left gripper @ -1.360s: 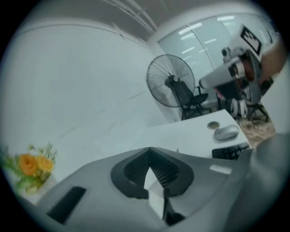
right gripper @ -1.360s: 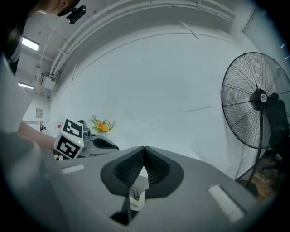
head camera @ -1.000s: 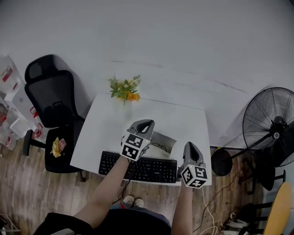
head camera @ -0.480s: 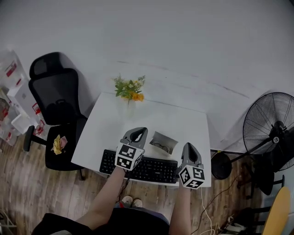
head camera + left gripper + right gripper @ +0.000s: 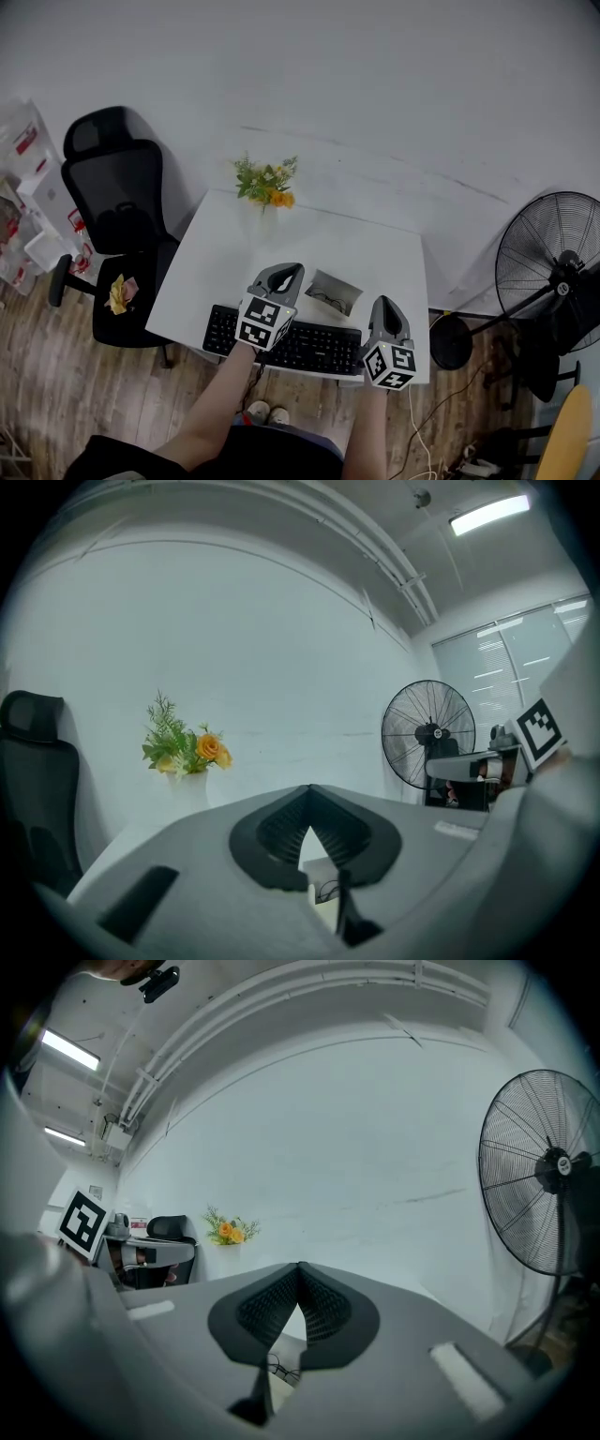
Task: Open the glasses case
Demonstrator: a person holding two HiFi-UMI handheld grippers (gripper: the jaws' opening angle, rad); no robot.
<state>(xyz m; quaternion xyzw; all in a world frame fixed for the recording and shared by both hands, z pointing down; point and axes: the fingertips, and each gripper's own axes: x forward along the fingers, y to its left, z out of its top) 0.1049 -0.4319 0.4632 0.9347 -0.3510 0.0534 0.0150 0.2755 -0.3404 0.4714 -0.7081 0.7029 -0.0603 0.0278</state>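
Observation:
The glasses case is a small grey box on the white table, just behind the keyboard. It lies open, with dark glasses showing inside. My left gripper hovers just left of the case, jaws shut and empty. My right gripper hangs to the right of the case over the keyboard's right end, also shut with nothing in it. In the left gripper view the closed jaws fill the frame, and a bit of the case shows beneath them. The glasses peek out under the closed jaws in the right gripper view.
A black keyboard lies along the table's near edge. A vase of yellow flowers stands at the table's far edge. A black office chair is at the left and a standing fan at the right.
My left gripper has drawn back from over the case's left side towards the keyboard, leaving the whole case in sight. The right gripper has stayed where it was.

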